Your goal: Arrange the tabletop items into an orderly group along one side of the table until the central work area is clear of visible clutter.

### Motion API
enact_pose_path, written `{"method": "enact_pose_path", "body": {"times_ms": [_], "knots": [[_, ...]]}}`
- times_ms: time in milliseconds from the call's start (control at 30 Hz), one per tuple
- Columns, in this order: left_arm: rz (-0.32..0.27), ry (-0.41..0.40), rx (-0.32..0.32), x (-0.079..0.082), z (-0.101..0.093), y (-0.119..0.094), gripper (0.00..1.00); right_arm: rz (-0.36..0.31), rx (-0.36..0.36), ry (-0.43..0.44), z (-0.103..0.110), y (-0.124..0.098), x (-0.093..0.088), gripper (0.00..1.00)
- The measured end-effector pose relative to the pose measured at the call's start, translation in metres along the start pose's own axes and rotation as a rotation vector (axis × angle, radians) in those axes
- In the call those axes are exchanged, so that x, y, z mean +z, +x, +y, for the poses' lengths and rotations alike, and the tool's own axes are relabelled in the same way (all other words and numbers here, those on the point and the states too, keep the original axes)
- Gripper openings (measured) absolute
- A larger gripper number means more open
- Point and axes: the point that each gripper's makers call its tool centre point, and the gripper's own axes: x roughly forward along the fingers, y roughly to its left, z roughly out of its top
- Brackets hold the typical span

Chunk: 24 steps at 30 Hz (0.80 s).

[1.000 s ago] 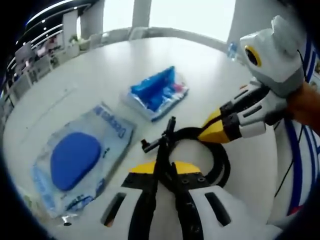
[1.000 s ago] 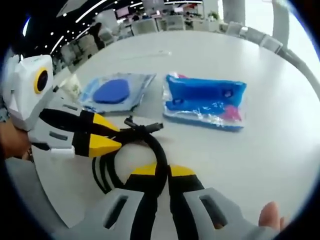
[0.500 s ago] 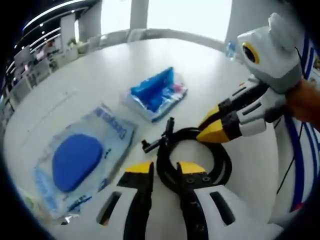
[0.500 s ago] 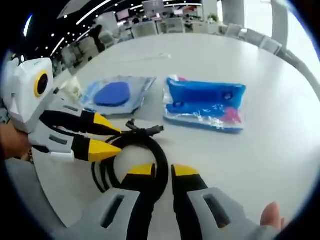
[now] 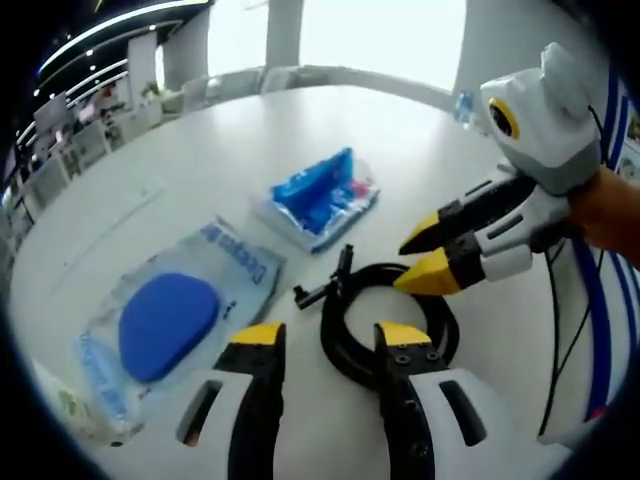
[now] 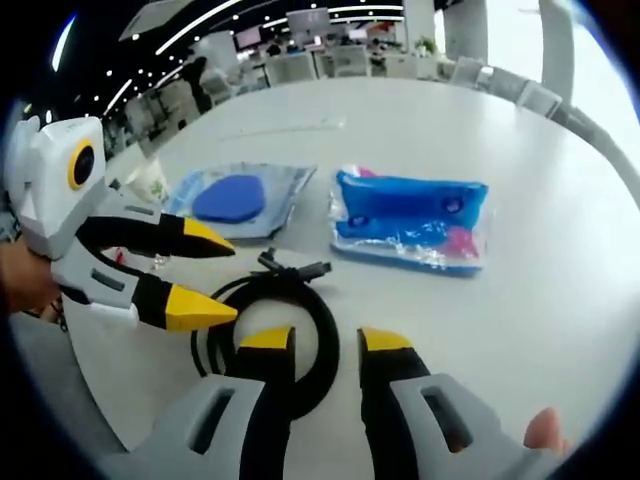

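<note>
It is bright in here. Daylight pours in from the big windows [image 5: 380, 35] behind the white table [image 5: 200, 150] and washes them out. Long ceiling lights [image 6: 190, 22] glow in the darker room. Shadows are soft. Both pictures bend at the edges — things there look a bit fuzzy.

White round table [image 5: 200, 150] seen under everything, bare surface stretching to far edge [image 6: 420, 120]. Rows of chairs and desks [image 6: 330, 60] seen beyond table, far off. Ceiling light strips [image 6: 200, 20] seen overhead. Bright windows [image 5: 380, 35] seen past table's far side.
</note>
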Motion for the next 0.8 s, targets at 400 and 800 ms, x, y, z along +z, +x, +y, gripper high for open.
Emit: {"method": "enact_pose_path", "body": {"times_ms": [400, 800], "knots": [[-0.025, -0.007, 0.0, 0.006, 0.001, -0.013, 0.48, -0.05, -0.013, -0.041, 0.004, -0.008, 0.011, 0.44], [-0.059, 0.006, -0.016, 0.015, 0.0, -0.032, 0.52, -0.079, -0.017, -0.072, 0.01, -0.02, 0.019, 0.51]]}}
